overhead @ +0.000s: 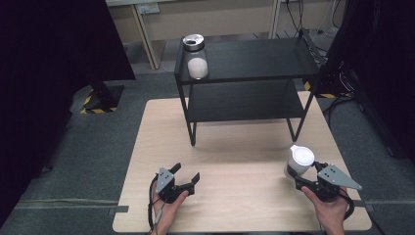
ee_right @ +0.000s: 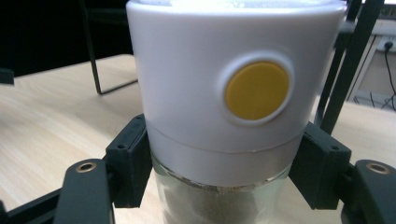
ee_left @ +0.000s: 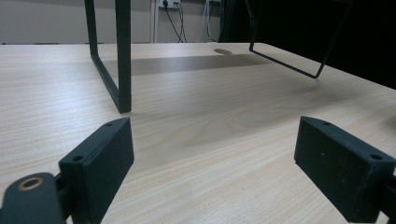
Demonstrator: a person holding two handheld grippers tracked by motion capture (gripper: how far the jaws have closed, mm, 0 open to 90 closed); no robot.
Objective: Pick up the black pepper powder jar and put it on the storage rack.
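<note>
The right gripper (overhead: 304, 179) is clamped on the jar (overhead: 298, 162), which stands upright near the right edge of the table (overhead: 235, 147). The shelf (overhead: 254, 61) lies toward the far edge. The left gripper (overhead: 186, 177) rests with jaws apart and empty, near the front edge.

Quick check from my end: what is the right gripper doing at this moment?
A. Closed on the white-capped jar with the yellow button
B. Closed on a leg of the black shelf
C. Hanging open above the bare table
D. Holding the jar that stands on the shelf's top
A: in the right gripper view the right gripper has its pads pressed on both sides of the white-capped jar, just below the yellow button.
</note>
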